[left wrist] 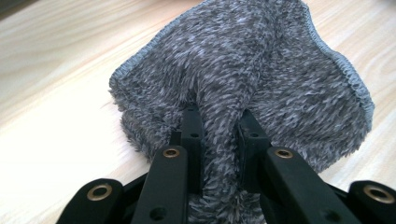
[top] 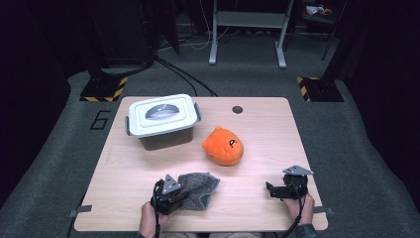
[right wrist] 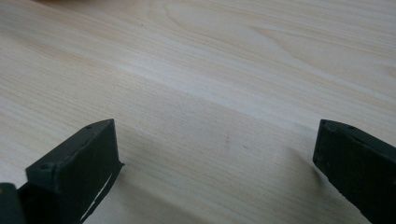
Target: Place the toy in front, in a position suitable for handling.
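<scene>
High view: wooden table (top: 148,163), person's two hands at the near edge. Left gripper (top: 174,196) sits at the near-left, touching the left side of a grey cloth (top: 199,189) that lies crumpled on the table just in front of the person. Grip itself is too small to read from here.

Left gripper view settles it: both black jaws are pinched narrow on a raised fold of the cloth (left wrist: 243,79), fuzzy pile bulging between and around them. The stitched hem of the cloth runs along the far and right side; the rest of the cloth rests on the wood. This view gives the fabric texture and the clamp, but none of the other objects.

Right gripper (top: 277,191) is at the near-right, well apart from the cloth, held in the right hand (top: 302,207), lying low over the table and pointing left. Right gripper view: jaws spread wide, one at each lower corner, nothing between them, bare wood grain beneath and ahead.

From the high view alone: a grey box with a white lid (top: 162,115) at the far-left of the table, lid on; an orange plush (top: 224,146) mid-table, just right of the box and beyond the cloth, apart from both grippers. A dark round hole (top: 237,109) near the table's far edge.
</scene>
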Available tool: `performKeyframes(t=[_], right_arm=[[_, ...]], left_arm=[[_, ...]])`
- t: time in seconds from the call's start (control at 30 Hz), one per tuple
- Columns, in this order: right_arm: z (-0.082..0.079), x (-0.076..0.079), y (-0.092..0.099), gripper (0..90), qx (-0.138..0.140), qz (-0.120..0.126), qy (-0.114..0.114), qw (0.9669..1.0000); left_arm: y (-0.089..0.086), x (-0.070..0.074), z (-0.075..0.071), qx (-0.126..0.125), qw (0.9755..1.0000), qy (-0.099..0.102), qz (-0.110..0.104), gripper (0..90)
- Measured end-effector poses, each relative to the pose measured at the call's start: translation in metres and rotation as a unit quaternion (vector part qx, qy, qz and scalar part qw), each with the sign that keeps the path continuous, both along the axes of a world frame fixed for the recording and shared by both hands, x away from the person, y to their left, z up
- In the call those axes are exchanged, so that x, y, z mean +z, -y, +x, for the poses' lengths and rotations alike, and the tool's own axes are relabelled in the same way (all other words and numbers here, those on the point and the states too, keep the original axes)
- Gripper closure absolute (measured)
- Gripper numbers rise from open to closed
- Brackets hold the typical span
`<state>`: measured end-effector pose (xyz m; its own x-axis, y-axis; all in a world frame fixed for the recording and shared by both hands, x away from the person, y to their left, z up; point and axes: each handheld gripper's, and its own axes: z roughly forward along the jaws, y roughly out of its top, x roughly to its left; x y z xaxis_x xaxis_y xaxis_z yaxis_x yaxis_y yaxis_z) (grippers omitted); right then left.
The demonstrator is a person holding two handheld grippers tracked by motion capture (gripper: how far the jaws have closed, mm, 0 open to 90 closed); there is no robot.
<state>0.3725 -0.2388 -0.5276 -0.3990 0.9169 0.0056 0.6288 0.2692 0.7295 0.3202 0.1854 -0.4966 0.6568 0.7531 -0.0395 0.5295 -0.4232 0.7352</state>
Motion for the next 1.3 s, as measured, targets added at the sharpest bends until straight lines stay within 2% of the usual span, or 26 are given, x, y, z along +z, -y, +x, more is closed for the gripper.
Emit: performKeyframes(t=[0.1,0.13,0.2,0.3,0.43,0.5,0.57,0.7,0.77,0.9,0.93,0.97,1.0,1.07,1.1,1.13,1.2,1.27,1.3], right_arm=[[-0.003,0.001,0.003,0.0,-0.002,0.001,-0.003,1.0000],[-0.006,0.002,0.009,0.0,-0.007,0.004,0.005,1.0000],[-0.010,0.003,0.015,0.0,-0.013,0.003,0.004,0.9999],[-0.013,0.002,0.024,0.0,-0.019,0.013,-0.001,0.9997],[-0.014,-0.001,0.031,0.0,-0.020,0.006,-0.007,0.9997],[-0.014,0.000,0.031,0.0,-0.025,0.010,-0.008,0.9996],[-0.014,-0.001,0.030,0.0,-0.025,0.010,-0.009,0.9996],[-0.014,-0.002,0.026,0.1,-0.020,-0.010,-0.002,0.9997],[-0.015,-0.002,0.026,0.5,-0.022,-0.010,-0.002,0.9997],[-0.014,-0.002,0.027,1.2,-0.026,-0.006,-0.006,0.9996],[-0.013,-0.002,0.027,1.4,-0.027,-0.006,-0.004,0.9996],[-0.013,-0.002,0.027,1.4,-0.027,-0.006,-0.004,0.9996],[-0.014,-0.002,0.027,1.7,-0.028,-0.006,-0.003,0.9996],[-0.014,-0.002,0.027,1.9,-0.027,-0.007,-0.003,0.9996],[-0.014,-0.002,0.027,1.9,-0.027,-0.007,-0.003,0.9996],[-0.014,-0.002,0.027,2.0,-0.029,-0.005,-0.004,0.9996],[-0.014,-0.002,0.027,2.1,-0.030,-0.005,-0.003,0.9995],[-0.014,-0.002,0.027,2.2,-0.031,-0.005,-0.005,0.9995],[-0.014,-0.002,0.027,2.2,-0.030,-0.005,-0.005,0.9995]], left_arm=[[0.004,0.001,0.001,-0.007,1.0000,-0.001,0.000,76.6],[0.007,0.003,0.001,-0.016,0.9999,0.001,0.003,76.6],[0.011,0.004,0.002,-0.023,0.9997,0.003,0.002,76.5],[0.017,0.006,0.003,-0.032,0.9995,0.004,0.003,76.3],[0.031,0.008,0.006,-0.050,0.9987,0.004,0.006,76.2],[0.034,0.008,0.007,-0.058,0.9983,0.003,0.009,76.1],[0.047,0.007,0.009,-0.074,0.9972,0.002,0.008,76.0],[0.066,0.003,0.015,-0.101,0.9949,-0.006,0.005,75.9],[0.072,0.002,0.016,-0.103,0.9947,-0.003,0.003,75.8],[0.094,-0.001,0.022,-0.134,0.9910,-0.006,0.001,75.6],[0.104,-0.003,0.025,-0.142,0.9899,-0.005,0.003,75.4],[0.104,-0.003,0.025,-0.142,0.9899,-0.005,0.003,75.3],[0.111,-0.003,0.027,-0.153,0.9881,-0.009,0.002,75.1],[0.123,-0.005,0.030,-0.159,0.9872,-0.006,0.000,74.5],[0.123,-0.005,0.030,-0.159,0.9872,-0.006,0.000,74.2],[0.128,-0.006,0.033,-0.168,0.9856,-0.012,-0.001,74.2],[0.135,-0.011,0.036,-0.173,0.9849,-0.014,0.002,72.2],[0.142,-0.017,0.039,-0.177,0.9841,-0.017,0.009,65.4],[0.144,-0.017,0.039,-0.172,0.9850,-0.013,0.009,60.2]])
